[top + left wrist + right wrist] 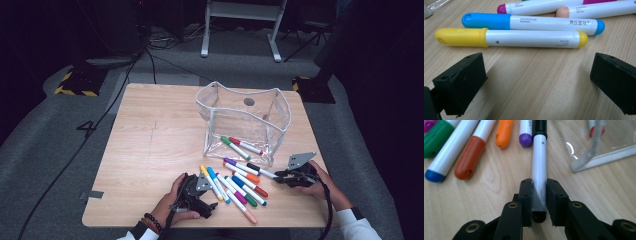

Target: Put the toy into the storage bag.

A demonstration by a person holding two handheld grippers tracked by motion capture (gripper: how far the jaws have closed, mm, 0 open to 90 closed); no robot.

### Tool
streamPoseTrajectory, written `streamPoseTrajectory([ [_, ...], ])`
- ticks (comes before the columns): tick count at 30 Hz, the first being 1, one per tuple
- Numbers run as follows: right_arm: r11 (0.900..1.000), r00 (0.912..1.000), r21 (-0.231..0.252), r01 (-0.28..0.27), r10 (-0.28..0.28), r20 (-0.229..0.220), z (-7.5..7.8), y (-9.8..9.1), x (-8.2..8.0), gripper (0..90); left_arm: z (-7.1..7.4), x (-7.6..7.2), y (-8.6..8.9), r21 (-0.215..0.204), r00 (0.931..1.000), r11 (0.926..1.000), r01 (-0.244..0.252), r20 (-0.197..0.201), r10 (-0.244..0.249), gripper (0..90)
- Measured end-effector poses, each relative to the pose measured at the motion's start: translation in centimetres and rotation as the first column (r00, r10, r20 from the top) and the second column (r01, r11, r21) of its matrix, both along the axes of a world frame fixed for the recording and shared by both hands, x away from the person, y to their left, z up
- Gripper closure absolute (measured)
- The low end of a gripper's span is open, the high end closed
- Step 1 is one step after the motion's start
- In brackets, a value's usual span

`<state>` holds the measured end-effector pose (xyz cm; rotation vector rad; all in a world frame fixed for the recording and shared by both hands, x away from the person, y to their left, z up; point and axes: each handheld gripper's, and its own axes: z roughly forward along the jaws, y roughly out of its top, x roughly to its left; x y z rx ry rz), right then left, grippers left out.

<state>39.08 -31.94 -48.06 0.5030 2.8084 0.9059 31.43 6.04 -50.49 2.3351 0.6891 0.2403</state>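
I have the right gripper (539,195) low on the table (150,150), at the near right of the loose markers, and its jaws are clamped on the tail end of the black marker (539,170). That marker lies flat, its cap pointing away from me toward the purple marker (525,138) and the near edge of the clear pouch (245,120). In the high view the same black marker (262,171) sits at the right edge of the pile, just short of the pouch's front wall. A green marker (235,147) and a red marker (246,145) are already inside the pouch.

The left gripper (536,82) rests at the near left with its jaws wide open and nothing between them; the yellow marker (511,37) and the blue marker (531,23) lie just beyond the tips.

My worry is the hold itself. I am pinching the black marker near its very end, so most of its length hangs out in front; as I lift, it could droop or swivel between the pads and slip free. The barrel is smooth and round, which does not help. The pouch is soft and its walls look bowed, though the clear plastic makes the rim hard to judge, so the long end could catch the front wall and push the pouch away or tip it. Swinging low could also knock the orange marker (504,133) and its neighbours.
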Motion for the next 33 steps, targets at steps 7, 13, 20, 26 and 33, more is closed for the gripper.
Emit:
streamPoseTrajectory([
  [7,0.9981,0.9984,0.032,0.053,-0.053,0.021,-0.3,1.9,0.7,62.7,0.0,0.0,0.0,0.000,1.0000,1.0000,0.000,0.000,0.000,0.5],
  [13,0.9943,0.9983,0.090,0.057,-0.058,0.002,-0.7,2.7,0.9,76.8,0.0,0.0,0.0,0.001,1.0000,1.0000,0.000,0.000,0.000,0.5],
  [20,0.9939,0.9988,0.099,0.049,-0.049,0.004,-0.3,2.1,0.6,77.3,0.0,0.0,0.0,0.000,1.0000,1.0000,0.000,-0.001,0.000,0.5],
  [26,0.9834,0.9973,0.174,0.051,-0.059,0.043,2.1,0.5,-0.3,77.3,0.0,0.0,0.0,0.001,1.0000,1.0000,-0.001,-0.001,0.001,0.5],
  [33,0.9706,0.9930,0.240,0.013,-0.041,0.111,6.0,0.4,-1.9,77.3,0.0,0.0,0.0,0.001,1.0000,1.0000,0.000,0.000,0.000,0.5],
])
